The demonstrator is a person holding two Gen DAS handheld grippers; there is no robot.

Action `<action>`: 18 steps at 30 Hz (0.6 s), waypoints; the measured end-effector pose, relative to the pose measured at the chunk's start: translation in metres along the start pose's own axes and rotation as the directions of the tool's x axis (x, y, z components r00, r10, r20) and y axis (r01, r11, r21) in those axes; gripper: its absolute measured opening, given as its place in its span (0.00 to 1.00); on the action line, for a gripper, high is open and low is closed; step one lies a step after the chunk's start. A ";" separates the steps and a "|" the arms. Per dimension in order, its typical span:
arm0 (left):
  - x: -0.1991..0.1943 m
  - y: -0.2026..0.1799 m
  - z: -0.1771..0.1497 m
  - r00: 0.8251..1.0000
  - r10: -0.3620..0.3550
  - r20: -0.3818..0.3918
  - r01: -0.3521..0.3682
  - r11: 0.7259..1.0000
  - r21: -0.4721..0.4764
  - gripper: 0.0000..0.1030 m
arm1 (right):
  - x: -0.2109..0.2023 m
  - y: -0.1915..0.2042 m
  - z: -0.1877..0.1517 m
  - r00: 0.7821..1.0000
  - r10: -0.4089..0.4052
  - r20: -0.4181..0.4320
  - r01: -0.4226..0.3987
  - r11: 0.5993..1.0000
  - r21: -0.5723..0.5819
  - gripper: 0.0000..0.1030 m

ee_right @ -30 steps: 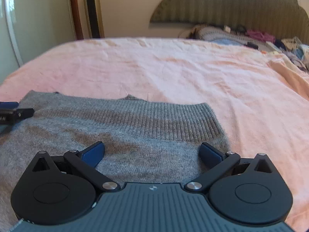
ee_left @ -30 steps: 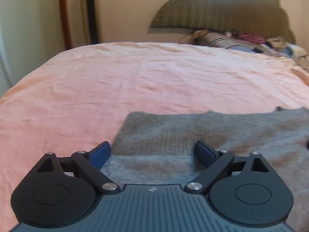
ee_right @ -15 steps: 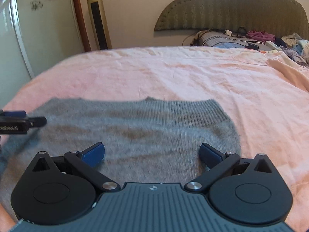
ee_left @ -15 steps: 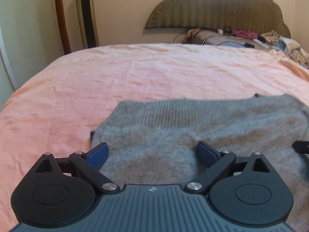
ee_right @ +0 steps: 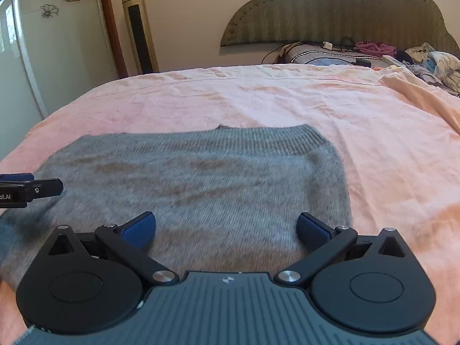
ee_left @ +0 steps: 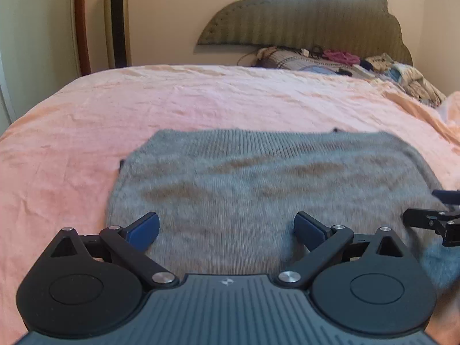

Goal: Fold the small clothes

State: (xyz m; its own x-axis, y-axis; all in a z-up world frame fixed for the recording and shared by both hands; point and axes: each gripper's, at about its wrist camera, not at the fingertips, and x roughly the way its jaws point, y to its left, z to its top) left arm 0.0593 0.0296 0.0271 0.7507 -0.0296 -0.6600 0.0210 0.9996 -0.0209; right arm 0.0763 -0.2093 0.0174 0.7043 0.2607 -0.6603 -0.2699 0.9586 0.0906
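Note:
A grey knitted sweater (ee_left: 258,178) lies flat on the pink bedspread (ee_left: 201,100), its ribbed hem on the far side. In the right wrist view the same sweater (ee_right: 201,178) fills the middle. My left gripper (ee_left: 227,228) hovers open over the garment's near left part, nothing between its blue pads. Over the near right part my right gripper (ee_right: 227,227) is open too and holds nothing. Each gripper's black tip shows at the edge of the other's view: the right gripper (ee_left: 431,220) and the left gripper (ee_right: 28,189).
The pink bedspread (ee_right: 287,100) stretches wide around the sweater. A padded headboard (ee_right: 345,8) stands at the back, with pillows, cables and loose clothes (ee_right: 431,63) piled at the far right. A gold tower fan (ee_right: 139,26) stands by the wall on the left.
Both grippers have pulled back and risen, so more of the sweater and room shows. The sweater now lies folded over, ribbed hem at the far edge. Both stayed open.

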 end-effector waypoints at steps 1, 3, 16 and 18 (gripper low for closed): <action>0.000 0.002 -0.011 1.000 -0.002 0.028 0.002 1.000 0.005 0.98 | -0.001 0.005 -0.010 1.000 -0.017 0.026 0.018 0.998 -0.057 1.00; -0.002 0.007 -0.016 0.998 -0.021 0.060 0.022 1.000 -0.016 0.98 | -0.004 0.005 -0.011 0.999 -0.013 0.032 0.015 0.998 -0.056 1.00; -0.028 -0.012 -0.042 1.000 0.013 0.023 -0.014 0.998 0.055 1.00 | -0.003 0.005 -0.010 0.999 -0.020 0.033 0.021 0.999 -0.041 1.00; -0.030 -0.009 -0.042 1.000 -0.001 0.028 0.000 0.999 0.033 1.00 | -0.006 0.008 -0.008 0.999 -0.038 0.022 0.039 0.999 -0.025 1.00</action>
State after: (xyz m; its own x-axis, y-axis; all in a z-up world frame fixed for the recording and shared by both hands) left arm 0.0093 0.0215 0.0154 0.7687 -0.0302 -0.6389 0.0426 0.9991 0.0040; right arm 0.0649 -0.2044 0.0165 0.7287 0.2263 -0.6463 -0.2586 0.9649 0.0463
